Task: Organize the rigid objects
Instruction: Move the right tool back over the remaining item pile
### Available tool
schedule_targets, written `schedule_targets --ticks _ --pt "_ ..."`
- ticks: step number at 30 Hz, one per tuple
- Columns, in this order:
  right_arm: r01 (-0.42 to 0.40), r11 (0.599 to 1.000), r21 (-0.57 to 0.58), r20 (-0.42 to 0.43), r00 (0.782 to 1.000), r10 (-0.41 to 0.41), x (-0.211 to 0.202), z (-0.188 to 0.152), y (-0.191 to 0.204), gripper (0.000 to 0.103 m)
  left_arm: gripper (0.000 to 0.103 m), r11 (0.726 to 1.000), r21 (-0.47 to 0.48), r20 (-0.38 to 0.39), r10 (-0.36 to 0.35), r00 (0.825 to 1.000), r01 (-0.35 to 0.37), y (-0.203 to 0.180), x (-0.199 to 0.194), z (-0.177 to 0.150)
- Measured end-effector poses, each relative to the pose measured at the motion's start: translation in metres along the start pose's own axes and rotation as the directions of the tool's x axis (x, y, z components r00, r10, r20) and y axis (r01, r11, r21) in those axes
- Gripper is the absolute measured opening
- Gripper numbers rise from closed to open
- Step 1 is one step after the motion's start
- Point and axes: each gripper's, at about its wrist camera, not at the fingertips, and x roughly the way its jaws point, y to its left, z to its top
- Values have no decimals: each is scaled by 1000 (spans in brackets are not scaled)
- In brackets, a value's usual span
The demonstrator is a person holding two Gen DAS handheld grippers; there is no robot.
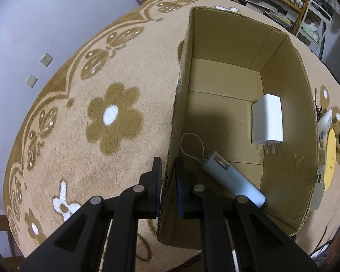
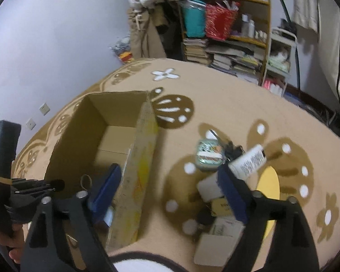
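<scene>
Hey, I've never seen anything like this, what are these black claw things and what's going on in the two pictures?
They are hand-held grippers, one per hand, each with a camera looking along its fingers. The left gripper pinches the wall of a cardboard box. Inside lie a white charger and a grey cylinder with a cord loop. The right gripper is wide open and empty, above the box's other wall and a pile on the flowered carpet: a white tube, a small tin, little boxes.

Charger (image 1: 267,119) + tube (image 1: 233,179) in box (image 1: 217,38)
</scene>
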Motion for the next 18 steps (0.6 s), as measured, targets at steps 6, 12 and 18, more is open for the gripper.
schedule_targets --ticks 6,12,18 --pt "62 998 28 -30 998 -61 -3 -9 -26 97 11 1000 7 -1 4 1000 -4 -1 -1 -1" --pt "72 995 69 -53 996 -68 -4 -24 -41 103 11 1000 1 -3 -4 1000 4 -1 -2 -1" --pt "112 988 106 -132 986 -98 1 -46 -54 103 11 1000 -12 -8 -16 1000 16 2 -3 1"
